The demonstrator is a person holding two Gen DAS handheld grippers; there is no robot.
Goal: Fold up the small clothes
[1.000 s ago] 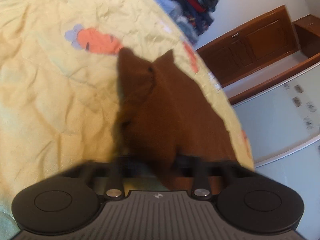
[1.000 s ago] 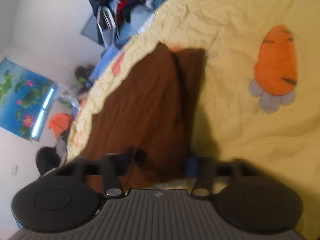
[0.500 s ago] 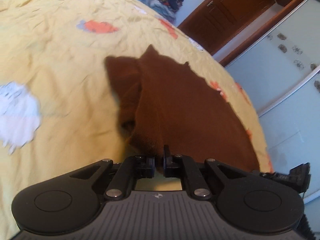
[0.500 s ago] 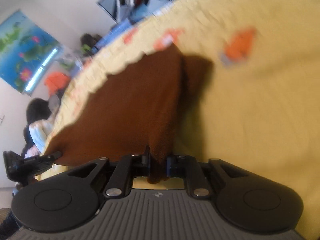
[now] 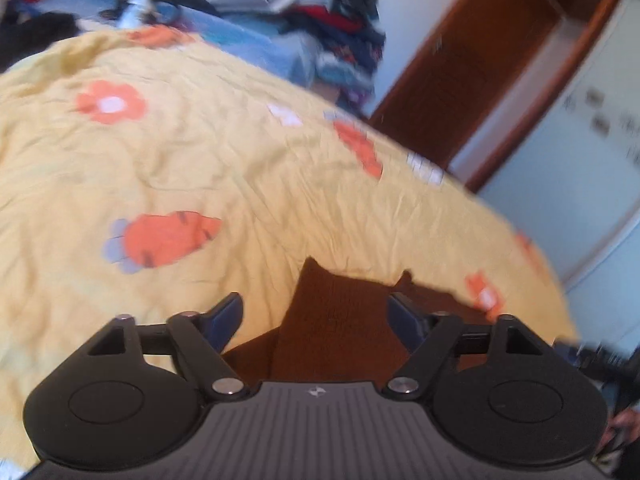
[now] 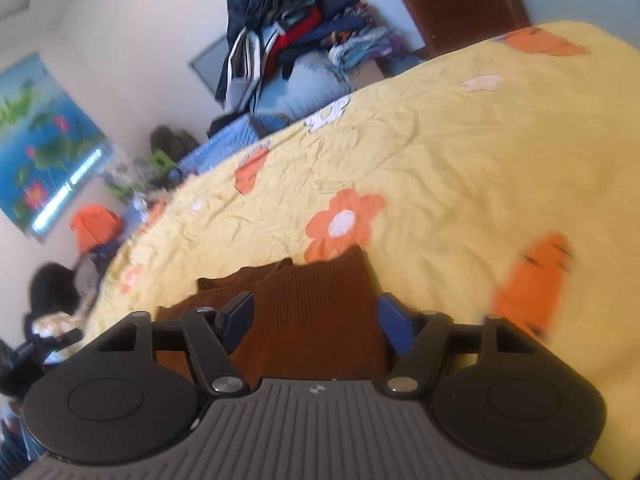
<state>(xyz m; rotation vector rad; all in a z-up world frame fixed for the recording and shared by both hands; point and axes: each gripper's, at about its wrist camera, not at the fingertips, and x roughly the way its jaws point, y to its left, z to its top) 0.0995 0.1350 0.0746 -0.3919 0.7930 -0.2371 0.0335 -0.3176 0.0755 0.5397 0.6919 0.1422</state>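
Observation:
A brown knitted garment [image 5: 340, 332] lies on the yellow bedsheet [image 5: 200, 160], partly folded over itself. My left gripper [image 5: 316, 312] is open above its near edge, jaws wide apart, holding nothing. In the right wrist view the same brown garment [image 6: 316, 312] lies under my right gripper [image 6: 316, 312], which is also open and empty. Most of the garment is hidden under both gripper bodies.
The sheet has orange carrot [image 5: 164, 240] and flower prints [image 6: 344, 224]. A pile of clothes [image 6: 288, 40] sits beyond the bed's far edge. A brown wooden door [image 5: 460, 64] and a white wardrobe [image 5: 580, 160] stand to the right. A person [image 6: 48, 300] is at the left.
Both grippers were shut on the brown garment's edge half a second ago. Both have now opened and let it go, and the garment lies lower on the sheet.

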